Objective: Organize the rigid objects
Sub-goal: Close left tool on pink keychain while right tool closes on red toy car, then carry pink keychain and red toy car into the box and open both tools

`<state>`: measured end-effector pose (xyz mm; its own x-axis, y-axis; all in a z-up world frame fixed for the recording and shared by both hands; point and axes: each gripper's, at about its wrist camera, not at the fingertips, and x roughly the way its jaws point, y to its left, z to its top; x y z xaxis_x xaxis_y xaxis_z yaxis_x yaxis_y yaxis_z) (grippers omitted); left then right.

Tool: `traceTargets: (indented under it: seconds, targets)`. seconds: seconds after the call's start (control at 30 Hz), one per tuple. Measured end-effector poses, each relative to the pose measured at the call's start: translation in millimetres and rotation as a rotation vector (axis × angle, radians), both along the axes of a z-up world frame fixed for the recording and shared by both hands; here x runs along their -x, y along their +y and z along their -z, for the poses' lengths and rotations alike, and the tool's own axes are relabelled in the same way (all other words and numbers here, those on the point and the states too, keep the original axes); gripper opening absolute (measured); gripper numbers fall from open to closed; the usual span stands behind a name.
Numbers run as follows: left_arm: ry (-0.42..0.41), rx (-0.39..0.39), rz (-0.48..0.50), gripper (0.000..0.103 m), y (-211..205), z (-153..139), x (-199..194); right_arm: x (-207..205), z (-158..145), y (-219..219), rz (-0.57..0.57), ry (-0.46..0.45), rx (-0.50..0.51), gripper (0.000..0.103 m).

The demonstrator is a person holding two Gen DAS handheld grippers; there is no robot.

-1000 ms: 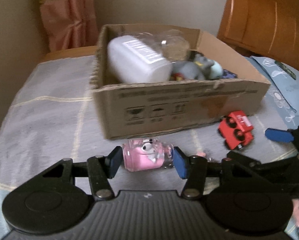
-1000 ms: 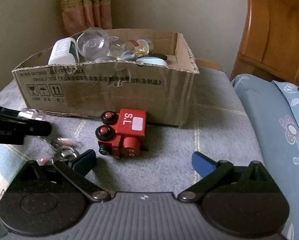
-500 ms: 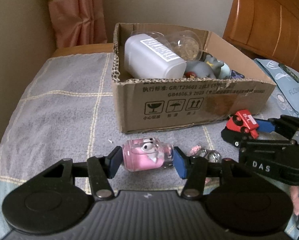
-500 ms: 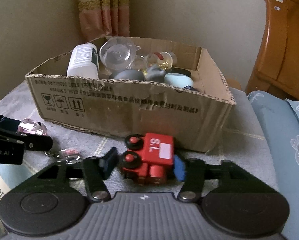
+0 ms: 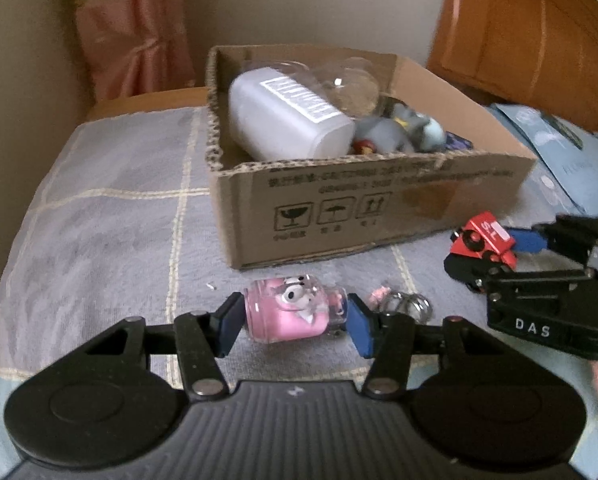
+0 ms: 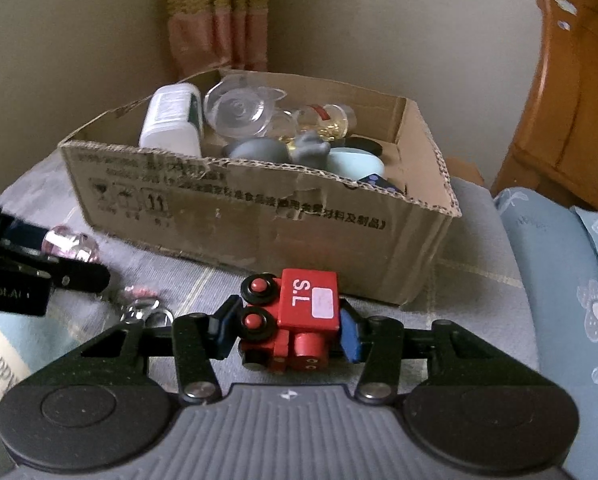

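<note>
Since earlier: right tongs [image 6: 285,334] closed onto train [image 6: 295,320]. Left tongs [image 5: 293,322] grip pink bottle [image 5: 289,312]. Both before box [image 5: 379,208], unboxed; bottle, cups, figures already inside.

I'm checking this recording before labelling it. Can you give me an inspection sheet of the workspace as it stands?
Surface: grey checked blanket on a bed.
Job's things: pink toy jar and red toy train, both outside the cardboard box.
Clutter: box holds a white bottle, clear cups, grey toy; key rings on the blanket.
Grippers: left gripper shut on the jar; right gripper shut on the train.
Cables: nothing seen.
Surroundings: wooden headboard, pink curtain, blue pillow.
</note>
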<state>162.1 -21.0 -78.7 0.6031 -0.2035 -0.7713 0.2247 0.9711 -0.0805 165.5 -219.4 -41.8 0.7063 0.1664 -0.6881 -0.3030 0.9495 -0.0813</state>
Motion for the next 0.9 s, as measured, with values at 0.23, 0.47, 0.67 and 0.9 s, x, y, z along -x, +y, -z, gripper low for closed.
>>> traceTargets:
  seconds: [0.23,0.47,0.67,0.9]
  targets:
    - [0.025,-0.036,0.141,0.053,-1,-18,4,11,-19,-14,-0.093,0.034,0.014,0.055]
    - [0.063,-0.035,0.258,0.053,0,-47,9,19,-53,-22,-0.169,0.034,0.003,0.055]
    - [0.055,-0.043,0.299,0.053,2,-76,11,16,-90,-20,-0.206,-0.011,0.001,0.055]
    - [-0.011,-0.045,0.309,0.053,6,-119,7,-10,-122,-18,-0.211,-0.074,-0.002,0.055]
